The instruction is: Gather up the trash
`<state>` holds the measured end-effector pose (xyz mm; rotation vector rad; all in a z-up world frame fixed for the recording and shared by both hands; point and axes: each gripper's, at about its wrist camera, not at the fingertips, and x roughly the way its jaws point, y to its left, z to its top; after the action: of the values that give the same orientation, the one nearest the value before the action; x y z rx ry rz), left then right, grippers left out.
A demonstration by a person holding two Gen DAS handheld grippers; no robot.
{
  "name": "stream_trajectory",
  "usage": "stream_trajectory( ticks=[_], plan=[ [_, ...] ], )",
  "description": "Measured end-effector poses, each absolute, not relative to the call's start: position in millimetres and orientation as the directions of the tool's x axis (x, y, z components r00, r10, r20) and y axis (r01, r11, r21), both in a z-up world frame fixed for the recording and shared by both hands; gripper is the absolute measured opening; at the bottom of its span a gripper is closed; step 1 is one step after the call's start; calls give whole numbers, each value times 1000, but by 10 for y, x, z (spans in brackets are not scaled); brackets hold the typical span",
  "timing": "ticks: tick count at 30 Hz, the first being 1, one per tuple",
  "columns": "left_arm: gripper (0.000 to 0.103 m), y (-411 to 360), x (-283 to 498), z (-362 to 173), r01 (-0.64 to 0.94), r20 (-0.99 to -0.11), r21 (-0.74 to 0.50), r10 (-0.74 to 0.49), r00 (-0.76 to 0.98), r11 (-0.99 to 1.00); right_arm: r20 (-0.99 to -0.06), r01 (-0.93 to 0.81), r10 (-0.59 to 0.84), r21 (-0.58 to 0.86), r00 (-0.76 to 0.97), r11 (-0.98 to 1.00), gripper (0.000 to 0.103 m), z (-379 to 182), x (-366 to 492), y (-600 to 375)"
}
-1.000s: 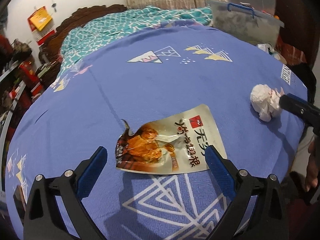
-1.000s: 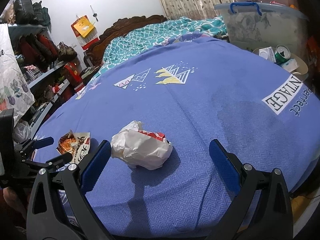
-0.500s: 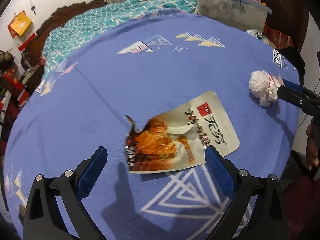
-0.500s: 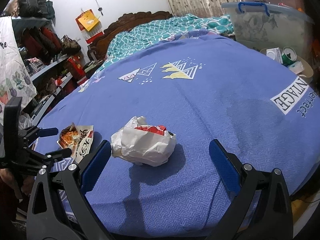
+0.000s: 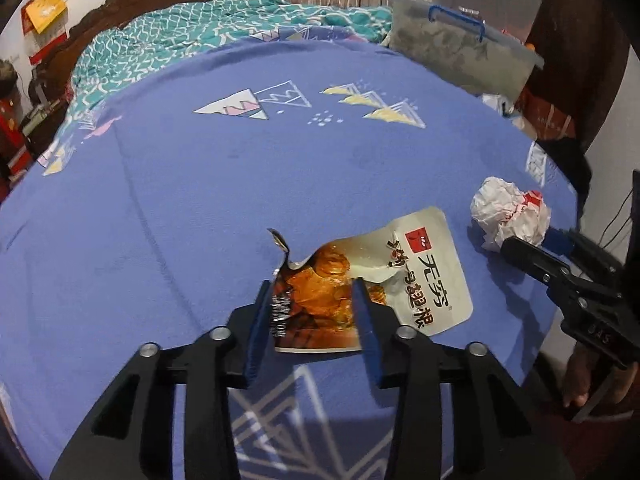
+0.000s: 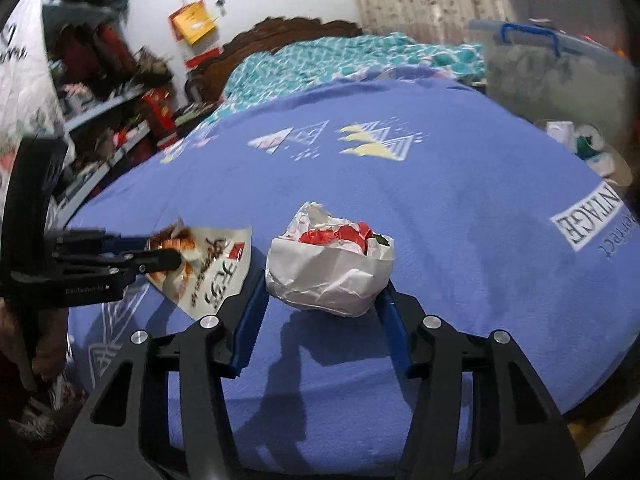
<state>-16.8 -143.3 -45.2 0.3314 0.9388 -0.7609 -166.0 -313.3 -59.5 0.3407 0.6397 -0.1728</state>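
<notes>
While the left gripper pinches the snack pouch, the right gripper clasps the crumpled wrapper — red scraps inside.

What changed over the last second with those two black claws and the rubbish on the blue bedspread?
Both closed in. The left gripper narrowed its jaws onto the torn, glossy snack wrapper; the right gripper narrowed around the crumpled white paper ball. Both pieces of rubbish still lie on the blue bedspread, neither lifted.

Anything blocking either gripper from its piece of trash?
Nothing visible. The left gripper already straddles the snack wrapper, and the right gripper brackets the crumpled paper; both lie on the bedspread.
</notes>
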Motion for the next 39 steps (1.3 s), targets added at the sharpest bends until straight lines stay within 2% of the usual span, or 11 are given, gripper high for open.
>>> stream_trajectory(
  ticks=[4, 9, 11, 14, 18, 19, 22, 23, 29, 34, 39],
  plan=[
    [26, -1436, -158, -417, 700, -803, -158, -503, 319, 696, -587, 318, -97, 286, 803, 904, 56, -561, -1737, -3277],
    [28, -1398, -168, -399, 679, -801, -166, -499, 330, 715, -618, 330, -76, 309, 783, 892, 68, -630, -1690, -3319],
    [42, -1329, -134, -372, 655, -805, -176, -491, 334, 735, -615, 331, -68, 324, 786, 886, 78, -637, -1688, -3338],
    [58, -1124, -104, -287, 610, -791, -222, -506, 344, 761, -598, 330, -73, 332, 798, 883, 82, -610, -1715, -3347],
    [59, -855, -80, -239, 552, -774, -349, -565, 286, 758, -601, 328, -69, 333, 796, 884, 82, -630, -1706, -3350],
    [59, -795, -97, -251, 535, -768, -392, -586, 257, 748, -602, 329, -70, 332, 795, 884, 82, -640, -1699, -3347],
    [59, -793, -189, -322, 522, -755, -471, -631, 177, 711, -608, 317, -64, 318, 792, 894, 57, -647, -1653, -3311],
    [59, -816, -217, -352, 521, -753, -488, -640, 154, 700, -613, 300, -49, 314, 789, 901, 56, -637, -1608, -3294],
    [63, -1099, -276, -506, 526, -766, -497, -634, 109, 690, -579, 235, -29, 285, 815, 929, 54, -507, -1518, -3110],
    [64, -1148, -133, -534, 491, -745, -531, -656, 117, 691, -624, 111, 96, 284, 775, 952, 54, -615, -1441, -2842],
    [62, -1245, -62, -513, 496, -754, -509, -643, 139, 704, -600, 24, 141, 258, 787, 966, 54, -572, -1503, -2666]
  ],
)
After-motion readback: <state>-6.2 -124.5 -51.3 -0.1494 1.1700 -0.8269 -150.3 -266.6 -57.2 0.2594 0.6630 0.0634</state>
